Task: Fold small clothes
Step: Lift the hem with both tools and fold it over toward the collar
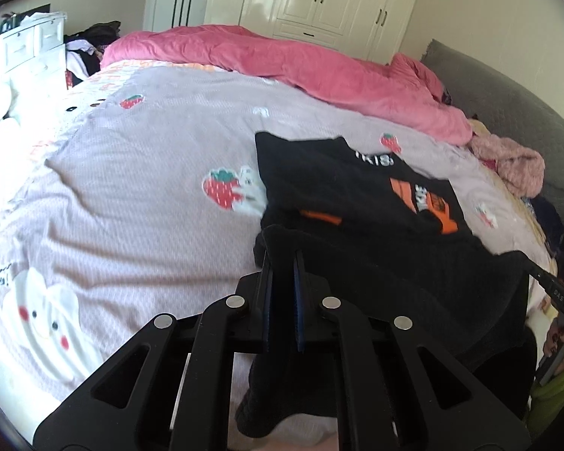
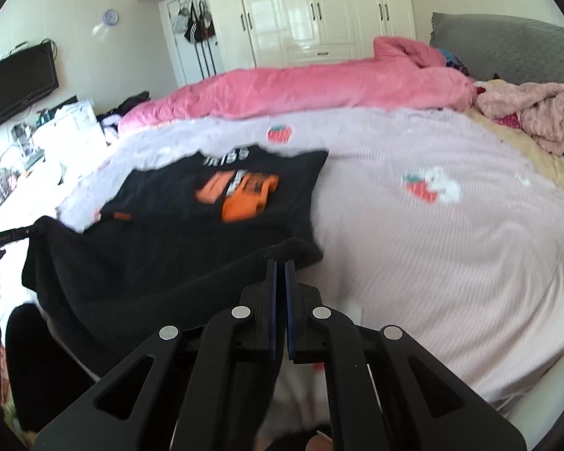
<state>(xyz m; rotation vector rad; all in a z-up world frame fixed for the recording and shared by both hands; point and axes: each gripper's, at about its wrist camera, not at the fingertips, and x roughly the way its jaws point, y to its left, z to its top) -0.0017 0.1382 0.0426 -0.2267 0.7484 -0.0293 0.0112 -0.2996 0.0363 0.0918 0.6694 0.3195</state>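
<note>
A black shirt with an orange print lies on the lilac bedsheet, its near edge lifted off the bed. My left gripper is shut on the shirt's near left corner. In the right wrist view the black shirt stretches from the bed to my right gripper, which is shut on its near right corner. The other gripper's tip holds the far corner at the left edge of that view. The lifted hem hangs taut between both grippers.
A pink quilt lies bunched along the far side of the bed. A pale pink garment and other clothes are heaped by the grey headboard. White wardrobes stand behind. A white dresser stands at the left.
</note>
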